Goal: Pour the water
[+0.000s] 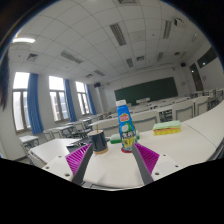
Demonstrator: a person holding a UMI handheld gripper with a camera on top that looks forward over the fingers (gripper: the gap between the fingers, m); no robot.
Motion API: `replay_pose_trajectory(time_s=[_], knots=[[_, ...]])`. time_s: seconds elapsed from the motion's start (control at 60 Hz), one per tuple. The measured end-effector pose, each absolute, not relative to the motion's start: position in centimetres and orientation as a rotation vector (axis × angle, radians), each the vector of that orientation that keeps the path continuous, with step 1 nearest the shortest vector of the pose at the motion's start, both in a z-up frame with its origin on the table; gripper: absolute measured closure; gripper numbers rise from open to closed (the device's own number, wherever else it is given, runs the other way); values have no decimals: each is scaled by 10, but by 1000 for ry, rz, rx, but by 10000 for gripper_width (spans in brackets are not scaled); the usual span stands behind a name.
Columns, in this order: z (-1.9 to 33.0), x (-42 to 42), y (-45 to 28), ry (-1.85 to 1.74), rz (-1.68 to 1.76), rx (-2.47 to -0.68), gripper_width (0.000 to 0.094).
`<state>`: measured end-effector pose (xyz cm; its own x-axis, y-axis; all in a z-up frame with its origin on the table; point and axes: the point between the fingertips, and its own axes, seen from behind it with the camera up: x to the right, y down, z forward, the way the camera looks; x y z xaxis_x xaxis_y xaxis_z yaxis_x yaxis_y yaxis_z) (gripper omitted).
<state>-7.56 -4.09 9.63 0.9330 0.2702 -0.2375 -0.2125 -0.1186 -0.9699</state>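
Ahead we see classroom desks, yellow sponge right of centre. Bottle upright, cap up, beside dark cup, frame centre. Our gripper spread wide, empty, both standing between fingers.

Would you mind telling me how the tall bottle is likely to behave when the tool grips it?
The bottle is tall and narrow, so it probably tips easily if nudged high. Its glossy label may be slippery. It stands upright just beyond the open tool, beside a dark cup.

Claw-mounted camera looks forward, close over a table.
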Motion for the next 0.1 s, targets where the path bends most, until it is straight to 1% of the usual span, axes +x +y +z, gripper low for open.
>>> replay_pose_trajectory(time_s=[0.1], knots=[[89, -77, -43, -55, 378, -1655, 93]])
